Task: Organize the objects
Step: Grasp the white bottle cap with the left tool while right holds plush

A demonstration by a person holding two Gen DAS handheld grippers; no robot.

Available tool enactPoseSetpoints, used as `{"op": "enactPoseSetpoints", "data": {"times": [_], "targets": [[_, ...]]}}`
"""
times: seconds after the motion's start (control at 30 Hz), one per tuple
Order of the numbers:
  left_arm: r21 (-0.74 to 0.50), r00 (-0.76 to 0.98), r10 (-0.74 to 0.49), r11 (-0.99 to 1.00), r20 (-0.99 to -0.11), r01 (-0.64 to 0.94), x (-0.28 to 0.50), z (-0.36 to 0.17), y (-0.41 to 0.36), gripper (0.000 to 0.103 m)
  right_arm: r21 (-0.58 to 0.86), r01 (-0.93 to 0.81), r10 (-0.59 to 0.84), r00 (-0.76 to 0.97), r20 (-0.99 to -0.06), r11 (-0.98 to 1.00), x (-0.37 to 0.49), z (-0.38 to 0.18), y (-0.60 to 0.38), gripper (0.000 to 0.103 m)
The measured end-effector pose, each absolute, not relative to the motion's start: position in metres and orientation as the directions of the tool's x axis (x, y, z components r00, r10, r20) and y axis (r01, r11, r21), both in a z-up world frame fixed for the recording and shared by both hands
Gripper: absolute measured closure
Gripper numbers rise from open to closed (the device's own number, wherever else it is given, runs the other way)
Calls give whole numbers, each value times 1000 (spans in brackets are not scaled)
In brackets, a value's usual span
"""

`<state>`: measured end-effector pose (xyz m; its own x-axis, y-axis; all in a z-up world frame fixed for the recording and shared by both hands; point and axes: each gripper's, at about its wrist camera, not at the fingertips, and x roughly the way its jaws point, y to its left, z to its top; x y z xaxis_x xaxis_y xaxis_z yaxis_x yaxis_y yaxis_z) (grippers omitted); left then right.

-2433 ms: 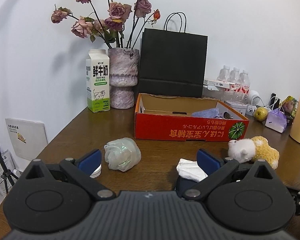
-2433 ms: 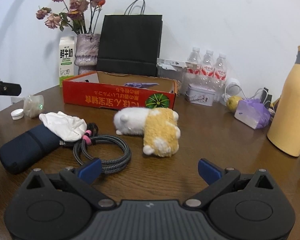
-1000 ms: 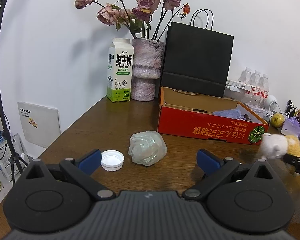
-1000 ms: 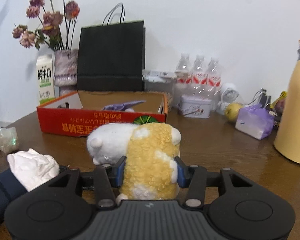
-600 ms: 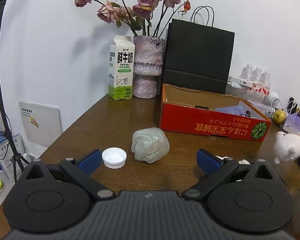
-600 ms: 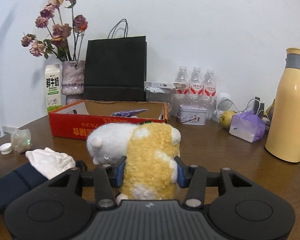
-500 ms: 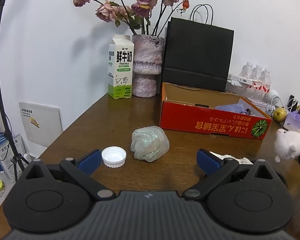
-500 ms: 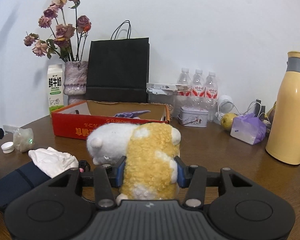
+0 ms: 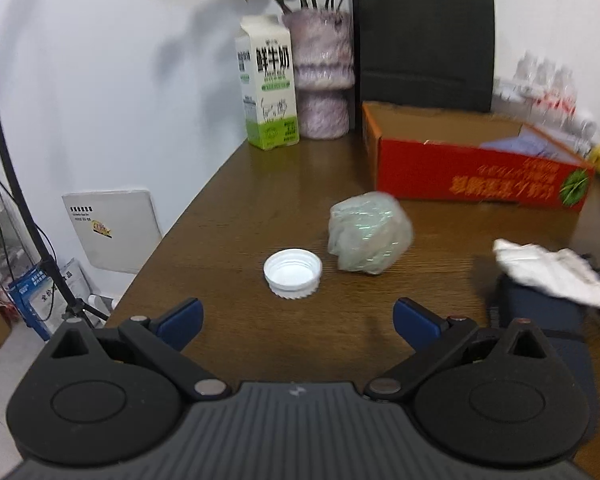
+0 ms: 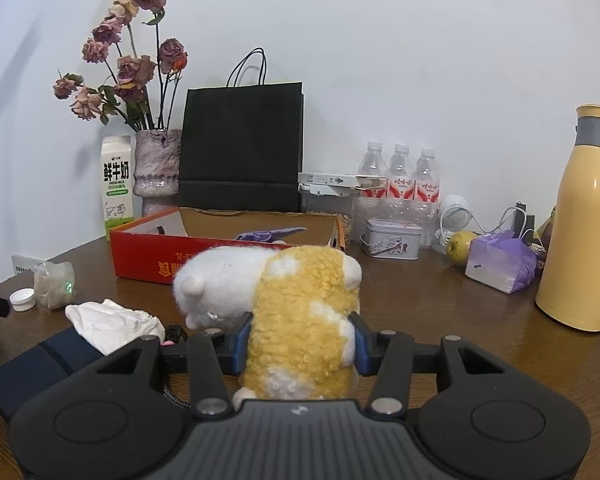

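The plush toy (image 10: 296, 312), white at the head and yellow over the body, sits pinched across its middle in my right gripper (image 10: 300, 344), the blue pads pressed into the fleece on both sides. It appears lifted clear of the wooden table (image 10: 440, 292), in front of the red cardboard box (image 10: 152, 256) where I judge it belongs.

My worry is the grip itself: the pile is soft and springy, so the pads may be holding fluff more than body. A quick swing toward the box could let the toy twist or slide out, head first, since the white end hangs out to the left of the jaws. The box's near wall is another trap; carried too low, the toy would catch the rim and shove the light box back toward the black paper bag (image 10: 240, 148) and the vase of dried roses (image 10: 156, 172).

My left gripper (image 9: 296, 320) is spread wide and holds nothing, poised just short of the white bottle cap (image 9: 293, 268) and the crumpled plastic wrap (image 9: 370, 238). That view is blurred, so the gripper could knock the cap off the table edge, or brush the white crumpled tissue (image 9: 552, 270) lying on the dark blue pouch (image 9: 540, 316).
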<state>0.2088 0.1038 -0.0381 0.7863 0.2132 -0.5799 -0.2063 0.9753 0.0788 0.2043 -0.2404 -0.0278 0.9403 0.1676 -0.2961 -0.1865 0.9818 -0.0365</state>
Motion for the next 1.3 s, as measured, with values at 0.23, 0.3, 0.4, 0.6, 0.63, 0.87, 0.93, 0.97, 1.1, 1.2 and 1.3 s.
{"op": "enactPoseSetpoints", "data": {"times": [0.23,0.3,0.4,0.6,0.63,0.87,0.93,0.97,1.1,1.2,1.3], "targets": [[82,734,267,957,-625,-278,255,-56,127,6,-33,-182,164,940,-300,983,205,-28,-241,56],[42,740,237,962,-629,-271,261,-58,132,15,-33,-183,165,939,-302,983,206,-28,-241,56],[0,764,199,968,-613,-252,258,-56,135,58,-32,-183,165,938,-306,983,207,-28,-241,56],[-26,806,181,971,-564,-237,234,-49,128,62,-35,-182,163,940,-300,983,206,-28,-241,56],[-27,815,187,970,-549,-240,228,-46,126,62,-37,-182,163,940,-299,983,206,-28,-241,56],[-56,891,182,973,-416,-225,179,-27,104,62,-28,-186,171,943,-287,982,203,-27,-242,56],[-56,899,182,973,-398,-222,169,-26,95,62,-23,-188,174,943,-282,982,202,-26,-243,56],[-57,902,173,976,-396,-212,166,-26,90,62,-21,-189,175,944,-281,982,201,-25,-243,56],[-45,913,149,983,-379,-179,154,-23,68,62,-16,-197,185,943,-277,980,198,-24,-242,56],[-40,919,129,987,-371,-155,148,-23,55,62,-10,-201,191,944,-268,979,194,-23,-242,56],[-40,925,111,990,-364,-135,145,-21,43,62,-2,-207,199,944,-263,978,191,-21,-242,56]]}}
